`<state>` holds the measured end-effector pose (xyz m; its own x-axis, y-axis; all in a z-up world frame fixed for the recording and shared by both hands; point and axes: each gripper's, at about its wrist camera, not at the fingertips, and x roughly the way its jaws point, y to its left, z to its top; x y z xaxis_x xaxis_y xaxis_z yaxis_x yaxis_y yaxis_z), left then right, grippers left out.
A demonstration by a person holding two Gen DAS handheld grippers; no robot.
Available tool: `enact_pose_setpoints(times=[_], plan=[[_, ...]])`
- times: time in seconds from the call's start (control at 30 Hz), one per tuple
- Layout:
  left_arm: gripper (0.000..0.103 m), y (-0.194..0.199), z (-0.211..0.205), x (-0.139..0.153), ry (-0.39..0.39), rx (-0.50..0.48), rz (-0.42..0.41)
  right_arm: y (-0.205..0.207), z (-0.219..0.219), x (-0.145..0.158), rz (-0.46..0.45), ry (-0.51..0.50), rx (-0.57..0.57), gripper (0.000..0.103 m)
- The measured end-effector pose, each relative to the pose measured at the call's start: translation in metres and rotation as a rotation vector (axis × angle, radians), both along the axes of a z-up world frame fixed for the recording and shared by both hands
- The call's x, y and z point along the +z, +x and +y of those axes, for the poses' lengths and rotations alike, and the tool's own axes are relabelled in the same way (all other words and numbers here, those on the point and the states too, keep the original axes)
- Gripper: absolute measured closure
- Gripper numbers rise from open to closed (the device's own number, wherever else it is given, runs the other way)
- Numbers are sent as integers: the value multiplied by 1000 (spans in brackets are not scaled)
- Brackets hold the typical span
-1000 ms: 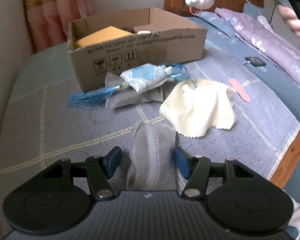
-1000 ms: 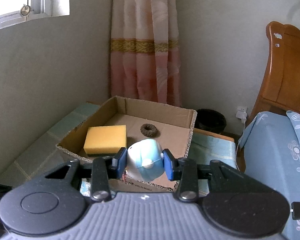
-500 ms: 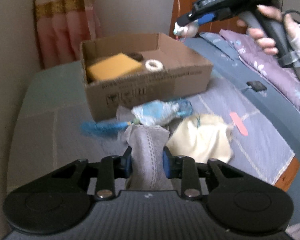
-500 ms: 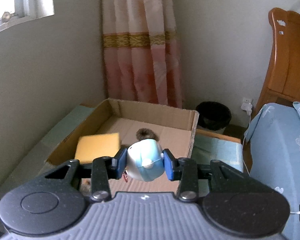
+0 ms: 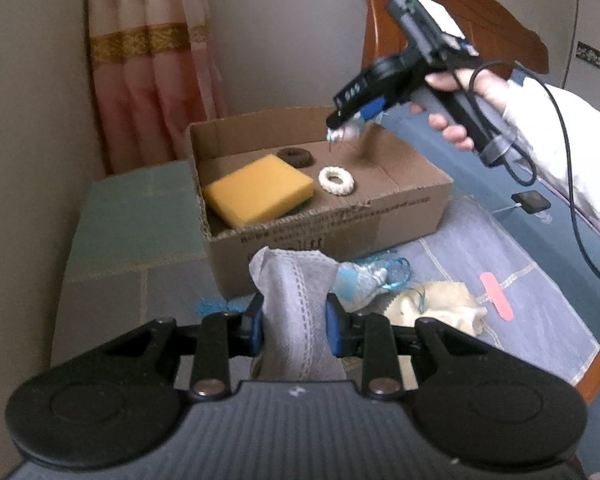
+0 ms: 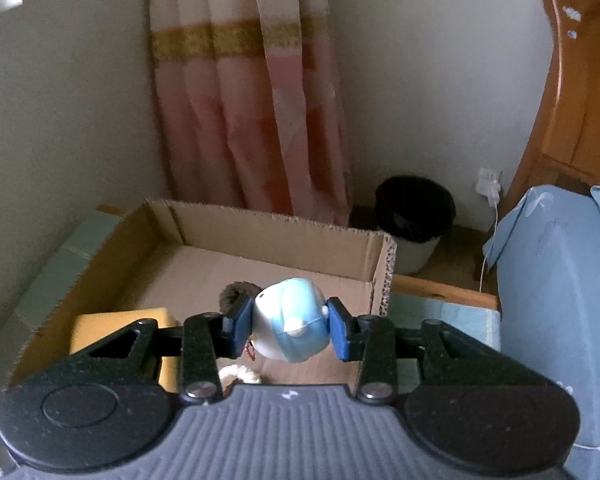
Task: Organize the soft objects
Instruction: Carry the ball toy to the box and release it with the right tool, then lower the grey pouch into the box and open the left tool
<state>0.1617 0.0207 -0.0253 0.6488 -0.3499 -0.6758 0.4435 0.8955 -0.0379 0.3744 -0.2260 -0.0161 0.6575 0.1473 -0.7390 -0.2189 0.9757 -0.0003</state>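
Bedside cardboard box [image 5: 324, 216], left gripper [image 5: 294, 326] clamping grey cloth [image 5: 296, 304], right gripper [image 6: 286, 322] opening around blue-white ball [image 6: 290, 320]

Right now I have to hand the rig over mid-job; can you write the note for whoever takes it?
Left gripper: fingers shut on the grey cloth, lifted off the bedspread.
Right gripper: over the cardboard box, the blue-and-white ball toy between its fingers, which are just opening to let it go.
Done: yellow sponge, white ring and brown ring lie in the box.
Left: finish dropping the toy, box the grey cloth, then the blue tasselled sachet and cream cloth in front of the box. A pink strip also lies there.
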Motion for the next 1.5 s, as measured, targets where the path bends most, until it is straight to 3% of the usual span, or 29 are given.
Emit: enact_pose_setpoints(times=[0.17,0.3,0.53,0.8,1.13,1.5], plan=[[75,10,-2,6,2,8,-1,6,3,-12,38,-21,2,51],[75,17,-6,13,0,3,-10,-6,-3,-2,13,11,4,25],[75,34,-12,30,10,10,1,-43,-18,28,-5,46,-4,16],[75,79,-24,54,14,8,6,-115,-28,59,-4,71,-6,2],[74,169,-50,62,29,48,43,-189,-32,57,4,104,-6,2],[74,231,-69,37,90,106,96,-204,-39,55,-26,116,-35,2]])
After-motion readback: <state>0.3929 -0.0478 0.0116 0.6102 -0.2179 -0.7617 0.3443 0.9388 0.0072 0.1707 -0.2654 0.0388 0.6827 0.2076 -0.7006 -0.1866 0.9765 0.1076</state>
